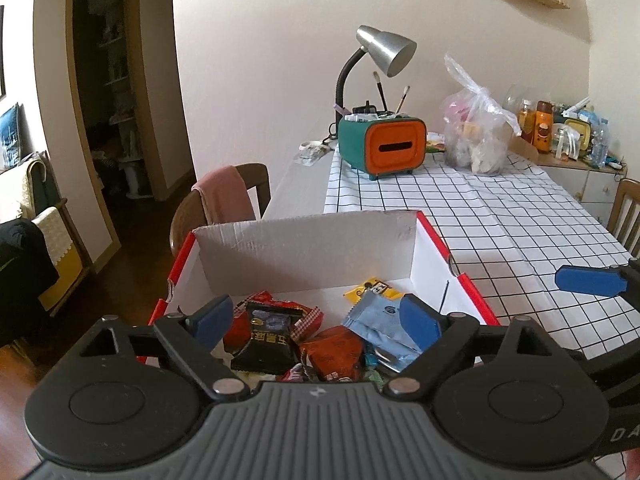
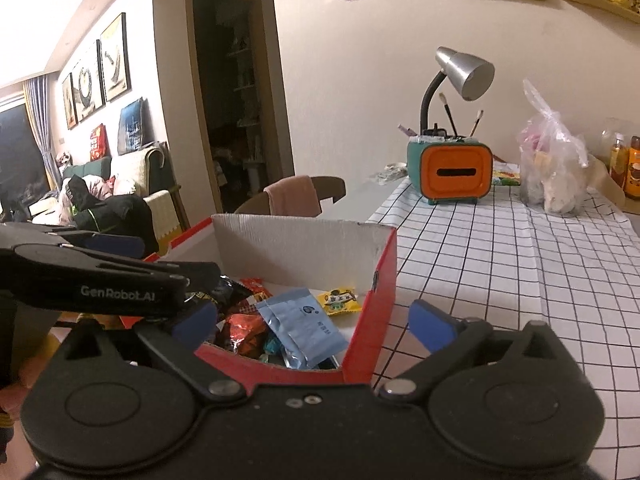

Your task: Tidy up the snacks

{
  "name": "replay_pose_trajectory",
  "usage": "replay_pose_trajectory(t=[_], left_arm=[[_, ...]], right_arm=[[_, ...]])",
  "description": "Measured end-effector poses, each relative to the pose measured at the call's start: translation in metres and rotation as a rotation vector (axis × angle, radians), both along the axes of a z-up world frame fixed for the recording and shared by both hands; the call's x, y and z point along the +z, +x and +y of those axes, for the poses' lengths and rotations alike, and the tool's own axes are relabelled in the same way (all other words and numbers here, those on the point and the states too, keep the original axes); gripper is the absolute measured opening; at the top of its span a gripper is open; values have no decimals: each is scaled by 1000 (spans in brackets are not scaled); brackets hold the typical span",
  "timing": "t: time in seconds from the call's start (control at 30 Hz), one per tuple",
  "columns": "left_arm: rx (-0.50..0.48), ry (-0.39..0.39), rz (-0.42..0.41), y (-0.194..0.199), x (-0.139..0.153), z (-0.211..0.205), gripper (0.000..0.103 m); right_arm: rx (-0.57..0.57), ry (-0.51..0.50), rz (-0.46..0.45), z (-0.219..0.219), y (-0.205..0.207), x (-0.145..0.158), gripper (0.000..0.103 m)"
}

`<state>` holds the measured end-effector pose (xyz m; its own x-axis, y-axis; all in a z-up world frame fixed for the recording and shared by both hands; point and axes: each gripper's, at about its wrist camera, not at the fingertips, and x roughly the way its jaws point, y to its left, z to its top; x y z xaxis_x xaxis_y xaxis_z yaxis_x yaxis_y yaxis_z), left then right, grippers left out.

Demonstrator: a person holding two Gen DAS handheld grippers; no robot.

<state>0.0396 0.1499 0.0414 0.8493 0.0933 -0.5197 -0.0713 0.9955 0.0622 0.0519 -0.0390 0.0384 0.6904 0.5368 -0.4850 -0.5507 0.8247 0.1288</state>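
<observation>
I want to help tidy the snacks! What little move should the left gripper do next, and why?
Probably lower the left gripper onto the black packet. Its jaws are open and empty right above that packet, which lies on top of the pile in the red box.

Black tool bodies [image 1: 316, 320] [image 2: 316, 322], blue fingertip pads [image 1: 420, 318], silver pivot screws, white "GenRobot.AI" lettering.
</observation>
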Motion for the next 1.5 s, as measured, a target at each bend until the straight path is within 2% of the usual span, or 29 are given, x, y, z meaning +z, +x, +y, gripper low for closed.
replay_pose_trajectory(t=[0.37,0.5,1.03,1.5], left_arm=[[-17,-38,16,-9,-1,0,91],[-12,-26,13,-12,-2,-1,91],[-20,-53,10,-21,-3,1,91],[4,-62,-4,-30,-1,8,91]], right_arm=[[-43,15,-3,-7,-15,1,103],[-46,10,-7,-7,-20,1,103],[-88,67,16,-8,-26,8,103],[-87,62,32,4,-27,13,103]])
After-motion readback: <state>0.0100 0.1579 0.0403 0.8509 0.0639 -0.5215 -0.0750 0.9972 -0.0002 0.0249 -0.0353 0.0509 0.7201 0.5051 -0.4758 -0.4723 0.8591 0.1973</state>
